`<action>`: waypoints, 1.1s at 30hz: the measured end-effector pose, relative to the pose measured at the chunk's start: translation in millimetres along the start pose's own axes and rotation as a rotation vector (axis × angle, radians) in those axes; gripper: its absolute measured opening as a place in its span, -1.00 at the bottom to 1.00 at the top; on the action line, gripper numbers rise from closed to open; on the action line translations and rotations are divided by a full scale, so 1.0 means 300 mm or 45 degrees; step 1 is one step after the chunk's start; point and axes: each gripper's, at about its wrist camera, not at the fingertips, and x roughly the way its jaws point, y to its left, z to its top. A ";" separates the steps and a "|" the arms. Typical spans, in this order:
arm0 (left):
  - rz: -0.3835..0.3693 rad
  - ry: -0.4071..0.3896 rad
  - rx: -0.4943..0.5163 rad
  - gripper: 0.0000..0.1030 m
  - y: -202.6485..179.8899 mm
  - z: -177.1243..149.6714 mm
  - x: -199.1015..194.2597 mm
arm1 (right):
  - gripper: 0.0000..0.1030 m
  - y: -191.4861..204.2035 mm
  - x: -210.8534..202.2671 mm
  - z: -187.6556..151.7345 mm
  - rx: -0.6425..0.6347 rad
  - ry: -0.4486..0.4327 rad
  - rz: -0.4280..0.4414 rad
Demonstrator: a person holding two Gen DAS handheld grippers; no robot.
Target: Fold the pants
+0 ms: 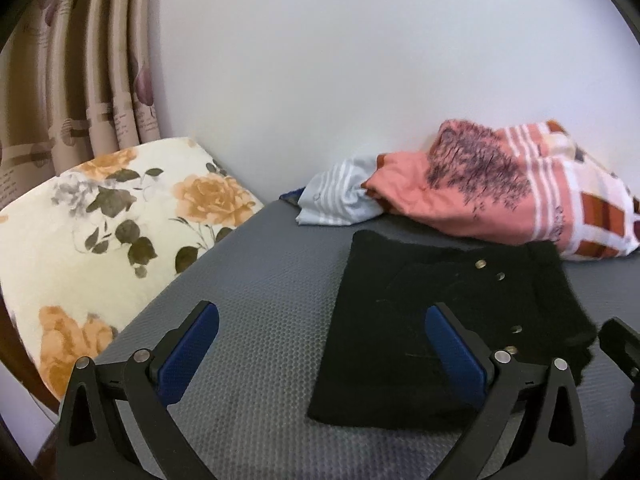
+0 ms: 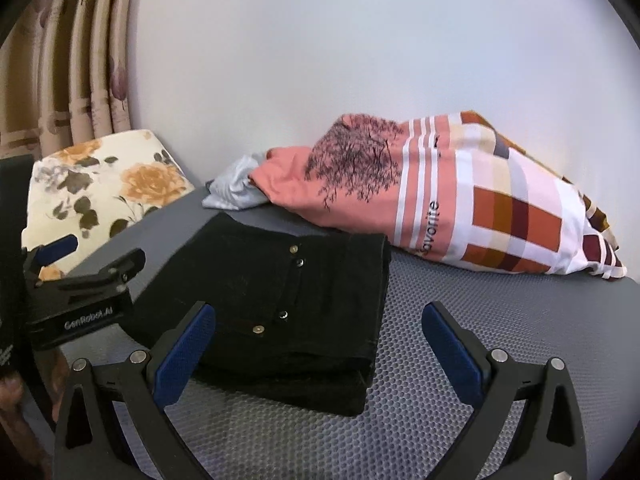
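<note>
While both tongs gape empty, the one folded pair of black pants (image 1: 444, 332) lies ahead of the left tongs (image 1: 322, 344) and left of the right tongs (image 2: 320, 344), on a grey honeycomb surface (image 2: 480, 320) against a white wall (image 1: 360, 60); one floral cushion (image 1: 104, 232), two pillows (image 2: 460, 200)

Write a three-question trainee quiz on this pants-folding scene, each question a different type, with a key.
1. True or false: the black pants lie folded in a compact stack on the grey mat.
2. Multiple choice: the left gripper is A) shut on the pants, B) open and empty, C) out of view.
3. Fill in: the word printed on the pink patterned bedding behind the pants is ____.

Key: 1 true; 2 B; 3 favorite.
</note>
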 end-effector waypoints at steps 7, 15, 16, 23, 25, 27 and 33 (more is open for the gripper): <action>0.072 -0.112 -0.054 0.99 0.026 0.051 -0.179 | 0.99 -0.029 -0.109 0.027 0.041 -0.034 -0.005; 0.066 -0.252 -0.138 0.99 0.051 0.132 -0.369 | 0.99 -0.056 -0.224 0.060 0.060 -0.093 -0.006; 0.085 -0.256 -0.159 0.99 0.051 0.139 -0.382 | 0.99 -0.058 -0.240 0.064 0.064 -0.102 -0.006; 0.037 -0.231 -0.211 0.99 0.057 0.177 -0.458 | 0.99 -0.064 -0.314 0.090 0.063 -0.150 -0.009; -0.013 -0.206 -0.169 0.99 0.047 0.186 -0.466 | 0.99 -0.063 -0.323 0.093 0.064 -0.152 -0.012; -0.013 -0.213 -0.136 0.99 0.032 0.184 -0.478 | 0.99 -0.063 -0.331 0.096 0.065 -0.153 -0.010; -0.056 -0.192 -0.120 0.99 0.016 0.174 -0.485 | 0.99 -0.050 -0.348 0.098 0.059 -0.146 -0.021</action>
